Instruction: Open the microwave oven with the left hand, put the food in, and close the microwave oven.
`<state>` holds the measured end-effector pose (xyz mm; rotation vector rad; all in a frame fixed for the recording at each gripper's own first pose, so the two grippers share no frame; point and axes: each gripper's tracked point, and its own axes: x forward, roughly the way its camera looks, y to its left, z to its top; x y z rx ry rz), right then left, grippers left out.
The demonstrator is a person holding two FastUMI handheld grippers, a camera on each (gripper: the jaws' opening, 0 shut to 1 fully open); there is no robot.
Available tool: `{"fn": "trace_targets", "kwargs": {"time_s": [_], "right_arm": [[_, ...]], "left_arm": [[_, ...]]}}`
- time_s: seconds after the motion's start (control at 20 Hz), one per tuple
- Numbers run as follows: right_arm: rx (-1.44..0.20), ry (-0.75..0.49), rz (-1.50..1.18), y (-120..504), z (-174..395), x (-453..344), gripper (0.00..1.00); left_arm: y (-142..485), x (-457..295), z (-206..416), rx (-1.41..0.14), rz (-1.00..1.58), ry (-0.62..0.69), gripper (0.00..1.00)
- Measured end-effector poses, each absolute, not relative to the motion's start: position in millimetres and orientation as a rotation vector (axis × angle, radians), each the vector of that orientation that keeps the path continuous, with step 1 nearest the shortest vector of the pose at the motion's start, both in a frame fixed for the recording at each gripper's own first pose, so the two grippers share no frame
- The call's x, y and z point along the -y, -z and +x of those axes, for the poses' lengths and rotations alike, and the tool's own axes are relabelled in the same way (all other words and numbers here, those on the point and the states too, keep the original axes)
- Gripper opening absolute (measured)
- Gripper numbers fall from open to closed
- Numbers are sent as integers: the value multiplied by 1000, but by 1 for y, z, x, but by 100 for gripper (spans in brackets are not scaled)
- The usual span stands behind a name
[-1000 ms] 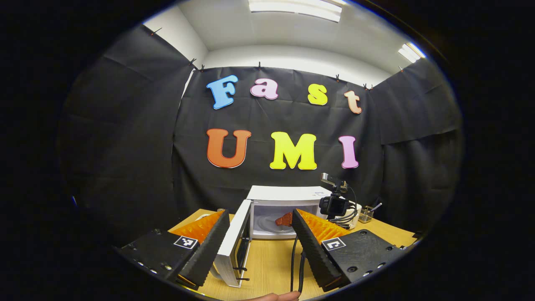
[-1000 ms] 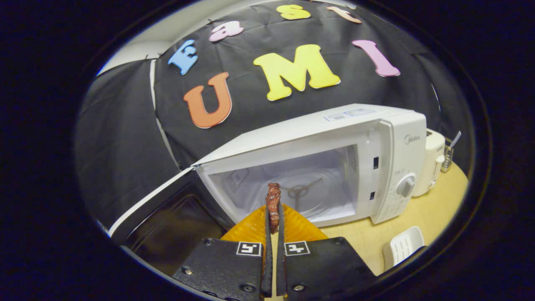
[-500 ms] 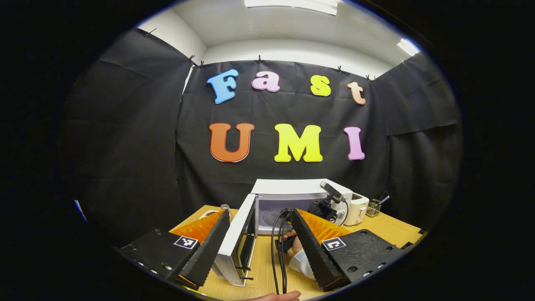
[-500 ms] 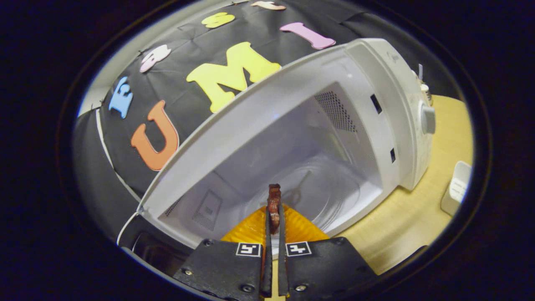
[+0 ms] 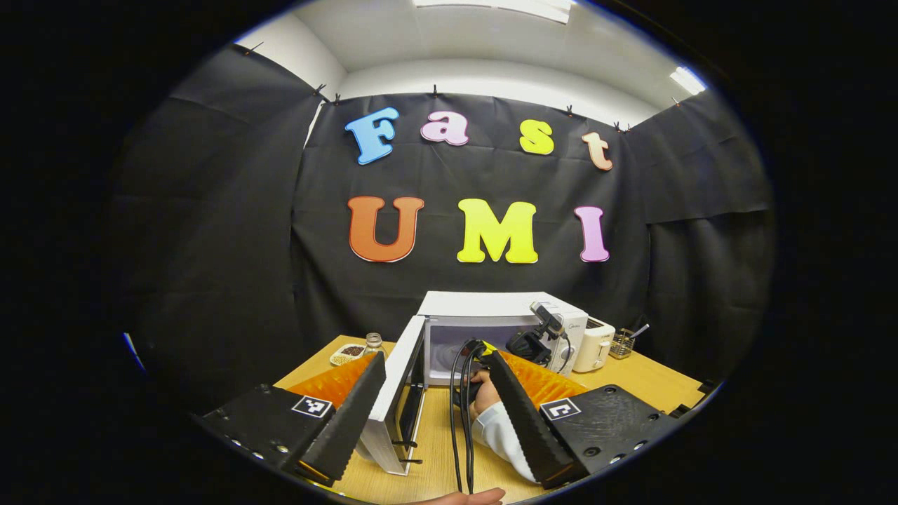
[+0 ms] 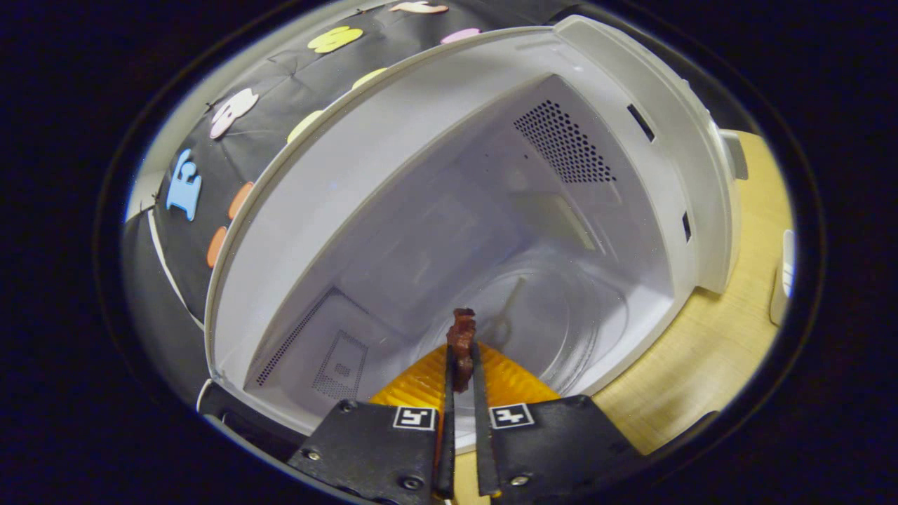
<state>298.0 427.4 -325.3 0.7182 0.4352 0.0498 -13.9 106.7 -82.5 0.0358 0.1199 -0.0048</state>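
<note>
White plastic walls of the microwave oven [image 6: 393, 161] surround what your right gripper [image 6: 461, 365] carries: its fingers are nearly together, pinching a dark reddish strip of food [image 6: 462, 340] that stands upright between the tips, just inside the cavity mouth and above the near edge of the glass turntable [image 6: 554, 315]. In the left gripper view, your left gripper [image 5: 438, 393] is spread wide and holds nothing, raised above the front part of the wooden worktop [image 5: 652, 379]. Between its fingers you see the oven standing at the worktop's back edge with its door [image 5: 396, 393] swung out toward you on the left. Your other hand [image 5: 483, 400], in a white sleeve, holds the right gripper's handle, which reaches into the oven opening with black cables [image 5: 463, 421] trailing toward you. A white toaster [image 5: 593, 345] stands just beside the oven's right side, and a small dish [image 5: 345, 353] and jar [image 5: 374, 343] sit near the back left corner.
</note>
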Motion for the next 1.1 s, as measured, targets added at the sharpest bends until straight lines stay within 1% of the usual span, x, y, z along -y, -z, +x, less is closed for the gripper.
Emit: {"fn": "trace_targets", "kwargs": {"time_s": [0.05, 0.15, 0.2, 0.25, 0.4, 0.55, 0.7, 0.95, 1.1], "right_arm": [[-421, -20, 672, 324, 299, -418, 35], [-377, -12, 615, 317, 297, -413, 99], [-373, -15, 605, 314, 294, -410, 87], [-377, -17, 610, 313, 292, -407, 99], [-402, -36, 654, 308, 283, -399, 99], [-412, -73, 616, 298, 266, -387, 98], [-405, -115, 532, 282, 241, -370, 98], [-387, -192, 349, 248, 198, -333, 99], [-363, -226, 272, 220, 169, -297, 99]], "left_arm": [[82, -109, -13, -123, 37, 0, 92], [83, -109, -13, -122, 34, -7, 92], [83, -111, -12, -121, 31, -9, 92], [83, -111, -13, -120, 28, -10, 92], [82, -112, -15, -117, 28, -16, 92], [83, -119, -17, -109, 54, -38, 92], [84, -131, -22, -105, 79, -70, 92], [104, -149, -27, -139, 60, -106, 92], [121, -158, -31, -168, 44, -123, 92]]}}
